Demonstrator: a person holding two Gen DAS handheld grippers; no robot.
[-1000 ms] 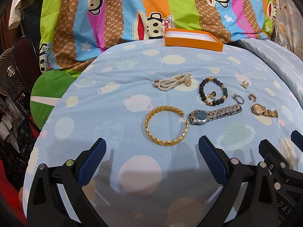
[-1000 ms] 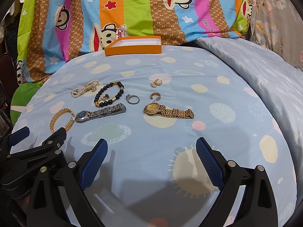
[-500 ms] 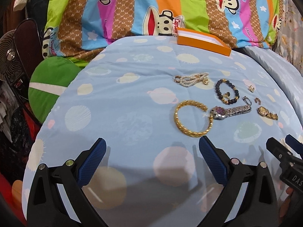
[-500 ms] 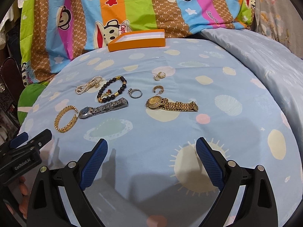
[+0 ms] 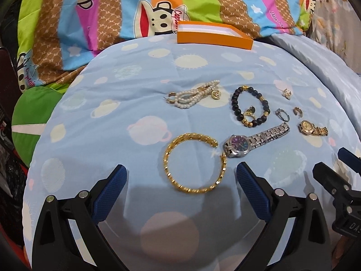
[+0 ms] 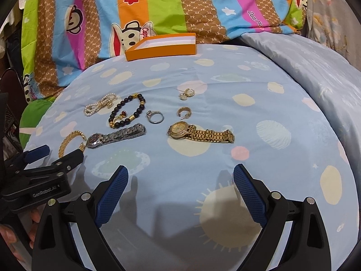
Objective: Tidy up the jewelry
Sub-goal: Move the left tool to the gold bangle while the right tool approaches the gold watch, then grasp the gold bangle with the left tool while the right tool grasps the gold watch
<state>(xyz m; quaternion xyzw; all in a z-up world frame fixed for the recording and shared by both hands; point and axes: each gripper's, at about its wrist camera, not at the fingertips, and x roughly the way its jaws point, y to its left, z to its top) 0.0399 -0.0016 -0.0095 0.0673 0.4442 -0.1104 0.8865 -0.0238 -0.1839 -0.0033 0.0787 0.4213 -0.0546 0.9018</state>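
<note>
Gold bangle (image 5: 194, 163) just beyond closing left fingers (image 5: 110, 194).

Surface: a bed covered by a pale blue sheet (image 5: 140, 103) printed with planets and suns.

At the far edge lies an open orange box (image 5: 214, 36) with white lining.

Nearer, loose on the sheet:
- pearl bracelet (image 5: 194, 94), far left of the group;
- black bead bracelet (image 5: 249, 106) beside it, with a small gold ring (image 5: 249, 113) inside its loop;
- gold bangle (image 5: 195, 162), nearest and leftmost, its open end just beside the silver watch (image 5: 252, 141);
- silver ring (image 6: 155, 117);
- gold hoop earring (image 6: 183, 111);
- a small gold piece (image 6: 186, 93) farther back, too small to identify;
- gold watch (image 6: 200, 133), rightmost.
</note>
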